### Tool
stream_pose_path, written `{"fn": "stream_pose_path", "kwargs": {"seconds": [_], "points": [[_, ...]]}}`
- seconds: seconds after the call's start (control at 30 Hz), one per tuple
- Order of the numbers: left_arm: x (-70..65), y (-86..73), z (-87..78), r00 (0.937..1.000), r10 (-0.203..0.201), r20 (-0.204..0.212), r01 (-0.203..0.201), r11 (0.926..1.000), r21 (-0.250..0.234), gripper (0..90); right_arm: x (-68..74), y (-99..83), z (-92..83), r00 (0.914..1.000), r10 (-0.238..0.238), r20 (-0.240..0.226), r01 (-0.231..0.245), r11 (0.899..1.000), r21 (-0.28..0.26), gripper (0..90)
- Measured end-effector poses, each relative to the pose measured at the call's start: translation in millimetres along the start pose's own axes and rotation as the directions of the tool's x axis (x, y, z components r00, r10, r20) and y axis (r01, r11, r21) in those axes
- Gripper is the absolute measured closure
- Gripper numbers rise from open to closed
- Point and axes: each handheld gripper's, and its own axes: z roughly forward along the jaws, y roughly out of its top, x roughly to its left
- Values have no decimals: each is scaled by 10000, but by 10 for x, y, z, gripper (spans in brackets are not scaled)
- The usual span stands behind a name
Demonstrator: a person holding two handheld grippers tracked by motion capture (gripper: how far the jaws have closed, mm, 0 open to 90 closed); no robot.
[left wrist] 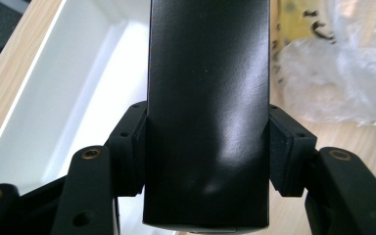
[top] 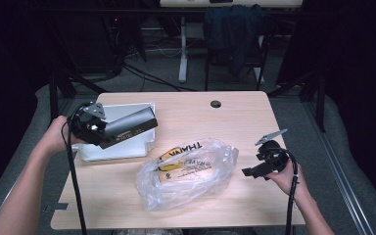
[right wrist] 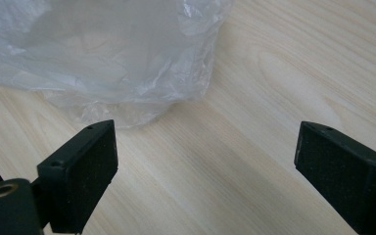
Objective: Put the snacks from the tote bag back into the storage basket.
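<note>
The black box (top: pixel 127 127) is clamped end-on in your left gripper (left wrist: pixel 206 147), pads tight on both long sides, held level over the white tray (top: pixel 142 147) at ten o'clock. The plastic bag (top: pixel 186 171) lies mid-table. Your right gripper (right wrist: pixel 205 171) waits at three o'clock, jaws wide and empty, free to steady that bag.

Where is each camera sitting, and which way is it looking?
High view: above the person's side, looking forward and down on the table; both forearms, left gripper and right gripper show.
Left gripper view: on the left gripper, looking along its jaws clamped on the black box, over the white tray.
Right gripper view: on the right gripper, jaws open, facing the table.
Shared: the plastic bag shows in all three.
</note>
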Motion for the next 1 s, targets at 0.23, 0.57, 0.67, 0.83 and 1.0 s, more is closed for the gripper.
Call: {"fn": "stream_pose_path", "kwargs": {"seconds": [0.23, 0.57, 0.67, 0.83, 1.0], "points": [[157, -186, 58, 9994, -343, -50, 345, 9989, 325, 435, -6, -1, 0, 10000, 6, 23, -6, 10000, -17, 85], [353, -351, 289, 9976, -688, 74, 683, 9961, 561, 434, -17, 1, 2, 10000, -46, 36, 46, 10000, 72, 88], [403, -400, 398, 9965, -820, 167, 809, 9949, 605, 434, -23, -1, -1, 10000, -25, -31, 26, 10000, 44, 87], [451, -476, 600, 9949, -968, 276, 942, 9921, 829, 434, -18, -3, 0, 10000, 4, -24, -4, 10000, -6, 87], [466, -508, 751, 9937, -1046, 406, 1008, 9910, 878, 434, -14, 0, 7, 10000, -60, 21, 60, 10000, 58, 87]]}}
